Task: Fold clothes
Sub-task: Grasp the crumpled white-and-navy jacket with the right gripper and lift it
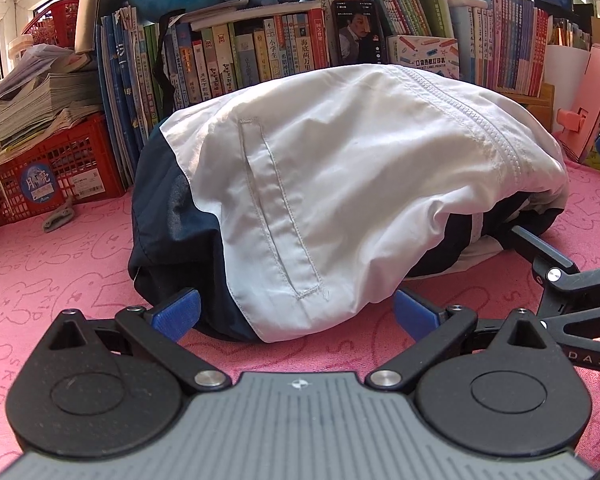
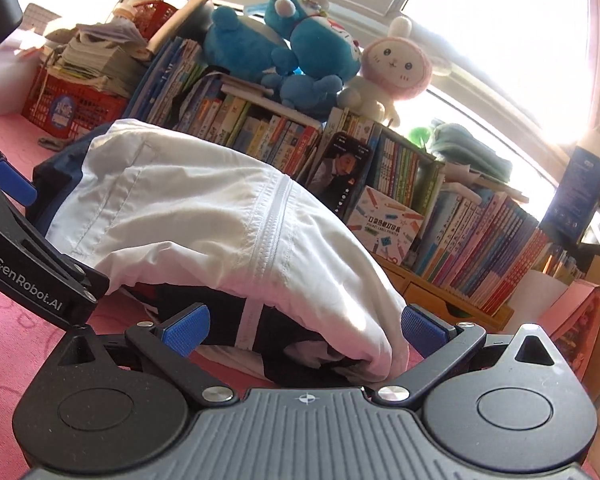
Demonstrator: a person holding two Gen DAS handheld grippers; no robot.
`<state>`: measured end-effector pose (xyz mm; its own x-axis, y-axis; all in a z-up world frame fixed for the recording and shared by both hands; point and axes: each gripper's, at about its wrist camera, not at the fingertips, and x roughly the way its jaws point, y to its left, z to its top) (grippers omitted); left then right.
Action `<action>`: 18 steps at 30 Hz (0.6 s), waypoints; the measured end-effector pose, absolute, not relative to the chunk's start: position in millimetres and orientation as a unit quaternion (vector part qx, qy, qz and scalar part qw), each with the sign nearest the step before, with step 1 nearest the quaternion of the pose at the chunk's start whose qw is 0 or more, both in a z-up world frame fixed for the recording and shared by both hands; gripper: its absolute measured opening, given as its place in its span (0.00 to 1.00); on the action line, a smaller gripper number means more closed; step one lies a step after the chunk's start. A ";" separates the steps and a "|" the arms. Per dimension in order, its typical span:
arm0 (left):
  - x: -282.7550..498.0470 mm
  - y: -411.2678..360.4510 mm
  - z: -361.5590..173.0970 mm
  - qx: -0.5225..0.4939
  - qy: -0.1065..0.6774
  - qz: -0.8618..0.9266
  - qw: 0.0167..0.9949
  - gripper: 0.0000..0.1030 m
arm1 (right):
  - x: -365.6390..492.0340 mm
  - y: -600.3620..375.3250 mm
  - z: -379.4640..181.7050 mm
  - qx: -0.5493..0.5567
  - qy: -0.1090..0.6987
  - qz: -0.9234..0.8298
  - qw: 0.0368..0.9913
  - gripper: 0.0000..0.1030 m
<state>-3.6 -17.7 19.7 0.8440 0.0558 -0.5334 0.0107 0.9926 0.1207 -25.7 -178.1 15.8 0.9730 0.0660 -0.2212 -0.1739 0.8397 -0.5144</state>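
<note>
A white and navy jacket (image 1: 332, 184) lies folded in a rounded bundle on the pink cloth (image 1: 60, 264), zipper and pocket seam up. My left gripper (image 1: 296, 314) is open, its blue pads either side of the bundle's near edge, not closed on it. In the right wrist view the jacket (image 2: 204, 216) fills the middle, its white hem hanging over navy layers. My right gripper (image 2: 306, 330) is open around the bundle's end, pads apart. The left gripper's body (image 2: 24, 248) shows at the left; the right gripper's arm (image 1: 556, 276) shows at the right of the left view.
A row of books (image 1: 284, 52) stands right behind the jacket. A red crate (image 1: 48, 172) with stacked papers sits at back left, a grey sock (image 1: 58, 218) before it. Plush toys (image 2: 308, 48) sit on the books. A pink box (image 1: 596, 112) stands at right.
</note>
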 end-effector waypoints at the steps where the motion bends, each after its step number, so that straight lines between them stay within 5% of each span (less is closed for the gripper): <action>1: -3.9 -17.3 18.8 0.059 0.280 0.013 0.958 1.00 | -21.3 -178.0 14.4 -0.285 0.096 0.062 0.952 1.00; 18: 22.0 -25.0 27.5 0.098 0.252 -0.005 0.963 1.00 | 29.2 -218.3 80.6 -0.168 0.048 0.043 0.984 1.00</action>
